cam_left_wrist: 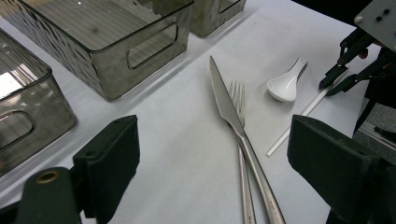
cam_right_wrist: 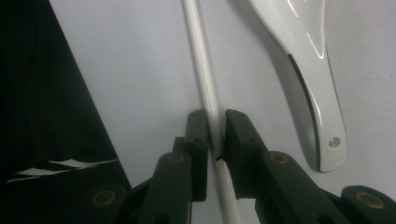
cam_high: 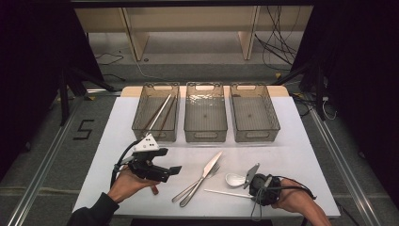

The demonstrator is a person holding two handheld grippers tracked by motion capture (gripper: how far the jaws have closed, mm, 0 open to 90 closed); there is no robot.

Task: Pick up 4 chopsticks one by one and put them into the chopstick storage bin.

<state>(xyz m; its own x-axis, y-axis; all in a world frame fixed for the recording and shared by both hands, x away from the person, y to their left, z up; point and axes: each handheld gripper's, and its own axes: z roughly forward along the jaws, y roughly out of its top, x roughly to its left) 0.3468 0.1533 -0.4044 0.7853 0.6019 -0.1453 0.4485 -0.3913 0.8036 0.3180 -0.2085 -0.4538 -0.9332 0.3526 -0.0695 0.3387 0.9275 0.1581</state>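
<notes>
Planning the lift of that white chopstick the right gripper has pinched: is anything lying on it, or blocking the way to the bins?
Nothing visible lies on the white chopstick; the right gripper pinches it directly. The white spoon lies beside it, apart. The table between it and the bins is bare.

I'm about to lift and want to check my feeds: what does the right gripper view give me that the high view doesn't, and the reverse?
The right gripper view alone shows the right gripper with its fingers pressed on the white chopstick, and the hole in the white ceramic spoon's handle. The high view alone shows three bins, chopsticks in the left bin, the knife, the fork and the left gripper. Both show chopstick, spoon and table.
</notes>
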